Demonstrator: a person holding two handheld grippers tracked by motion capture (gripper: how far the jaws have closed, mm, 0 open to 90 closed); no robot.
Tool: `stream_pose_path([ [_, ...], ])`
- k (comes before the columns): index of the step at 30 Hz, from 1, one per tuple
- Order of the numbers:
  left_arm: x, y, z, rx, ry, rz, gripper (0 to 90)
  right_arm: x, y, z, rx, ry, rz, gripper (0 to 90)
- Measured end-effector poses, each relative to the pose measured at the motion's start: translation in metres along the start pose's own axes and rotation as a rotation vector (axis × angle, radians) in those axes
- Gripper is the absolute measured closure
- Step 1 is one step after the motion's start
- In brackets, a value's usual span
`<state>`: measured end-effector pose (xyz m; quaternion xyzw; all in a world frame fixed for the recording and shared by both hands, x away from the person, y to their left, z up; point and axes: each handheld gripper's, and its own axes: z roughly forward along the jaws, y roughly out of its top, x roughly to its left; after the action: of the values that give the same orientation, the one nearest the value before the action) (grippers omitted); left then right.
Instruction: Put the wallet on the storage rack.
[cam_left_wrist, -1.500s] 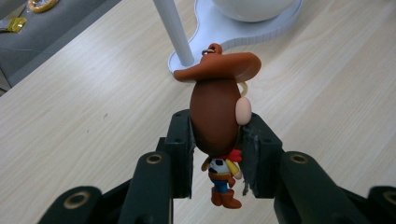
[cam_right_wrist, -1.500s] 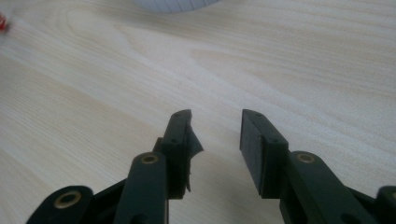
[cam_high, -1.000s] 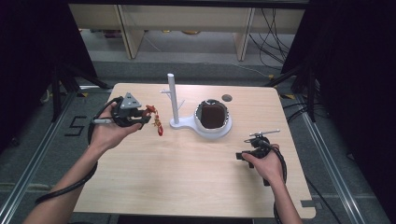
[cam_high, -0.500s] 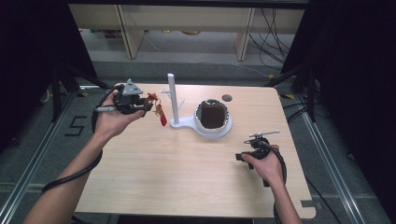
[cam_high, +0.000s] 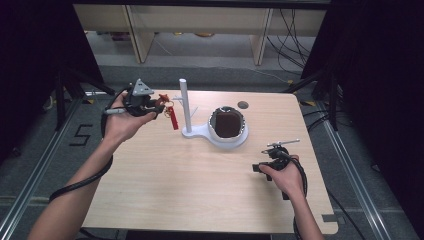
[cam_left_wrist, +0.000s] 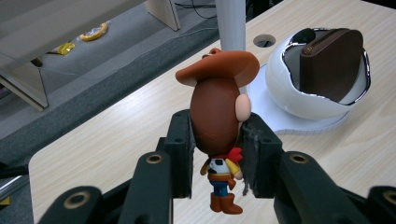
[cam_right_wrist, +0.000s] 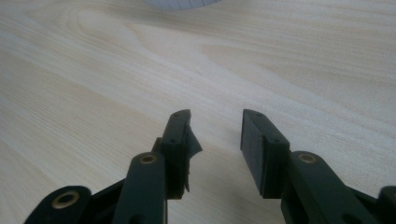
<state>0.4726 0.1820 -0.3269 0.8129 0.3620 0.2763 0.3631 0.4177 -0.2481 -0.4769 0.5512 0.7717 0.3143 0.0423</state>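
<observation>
My left gripper (cam_high: 155, 104) (cam_left_wrist: 217, 135) is held above the table's far left part, shut on a small cowboy figure (cam_left_wrist: 217, 116) with a brown hat. The cowboy figure (cam_high: 162, 98) has a ring and a red strap (cam_high: 173, 120) hanging from it, just left of a white post (cam_high: 185, 105) (cam_left_wrist: 230, 23). The post rises from a white stand whose bowl (cam_high: 240, 137) (cam_left_wrist: 280, 88) holds a brown case (cam_high: 227, 124) (cam_left_wrist: 331, 63). My right gripper (cam_high: 257, 168) (cam_right_wrist: 217, 128) rests low over the table at the right front, open, with bare wood between its jaws.
A round hole (cam_high: 243, 105) (cam_left_wrist: 264, 40) sits in the table top behind the bowl. Beyond the far edge stand wooden shelves (cam_high: 135, 30) and floor cables. Bare wood (cam_high: 190, 180) spreads between the two hands.
My left gripper has lifted with the cowboy figure and shifted farther back, toward the post. The right gripper has stayed where it was.
</observation>
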Motion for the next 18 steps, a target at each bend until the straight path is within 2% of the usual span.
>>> stream_pose_path([
  [5, 0.0004, 0.0041, -0.0018, -0.010, 0.003, -0.002, 66.8, -0.0001, 0.0001, -0.0005, -0.002, -0.003, 0.000, 63.4],
  [7, 0.0005, 0.0048, -0.0026, -0.015, 0.004, -0.003, 66.9, -0.0012, 0.0001, -0.0005, -0.007, -0.006, -0.018, 63.4],
  [8, 0.0005, 0.0051, -0.0031, -0.020, 0.006, -0.004, 66.8, -0.0019, 0.0007, -0.0020, 0.019, -0.013, -0.025, 63.4],
  [9, -0.0005, 0.0051, -0.0029, -0.034, 0.007, -0.017, 66.9, -0.0008, 0.0005, -0.0019, 0.000, -0.008, -0.016, 63.4],
  [10, -0.0013, 0.0052, -0.0027, -0.044, 0.006, -0.028, 66.8, -0.0009, 0.0005, -0.0020, 0.004, -0.008, -0.018, 63.3],
  [11, -0.0004, 0.0052, -0.0039, -0.035, 0.001, -0.008, 66.9, -0.0014, 0.0006, -0.0021, 0.015, -0.011, -0.023, 63.4],
  [12, -0.0006, 0.0053, -0.0042, -0.034, 0.001, -0.004, 66.9, 0.0003, 0.0003, -0.0010, -0.002, -0.002, -0.002, 63.3],
  [13, -0.0014, 0.0055, -0.0041, -0.040, -0.001, -0.009, 66.8, 0.0018, 0.0000, -0.0010, 0.005, 0.003, 0.017, 63.3],
  [14, -0.0032, 0.0056, -0.0030, -0.059, 0.002, -0.028, 66.8, 0.0044, -0.0006, -0.0006, 0.011, 0.010, 0.048, 63.4],
  [15, -0.0021, 0.0062, -0.0046, -0.042, -0.002, -0.003, 66.8, 0.0036, -0.0007, 0.0002, 0.008, 0.009, 0.034, 63.4],
  [16, -0.0025, 0.0065, -0.0045, -0.045, -0.002, -0.004, 66.8, 0.0044, -0.0010, 0.0004, 0.022, 0.014, 0.042, 63.4],
  [17, -0.0027, 0.0071, -0.0045, -0.046, -0.003, 0.000, 66.9, 0.0031, -0.0005, 0.0006, 0.030, 0.008, 0.020, 63.4],
  [18, -0.0044, 0.0076, -0.0027, -0.067, -0.002, -0.021, 66.8, 0.0028, -0.0011, 0.0011, 0.022, 0.003, 0.008, 63.3],
])
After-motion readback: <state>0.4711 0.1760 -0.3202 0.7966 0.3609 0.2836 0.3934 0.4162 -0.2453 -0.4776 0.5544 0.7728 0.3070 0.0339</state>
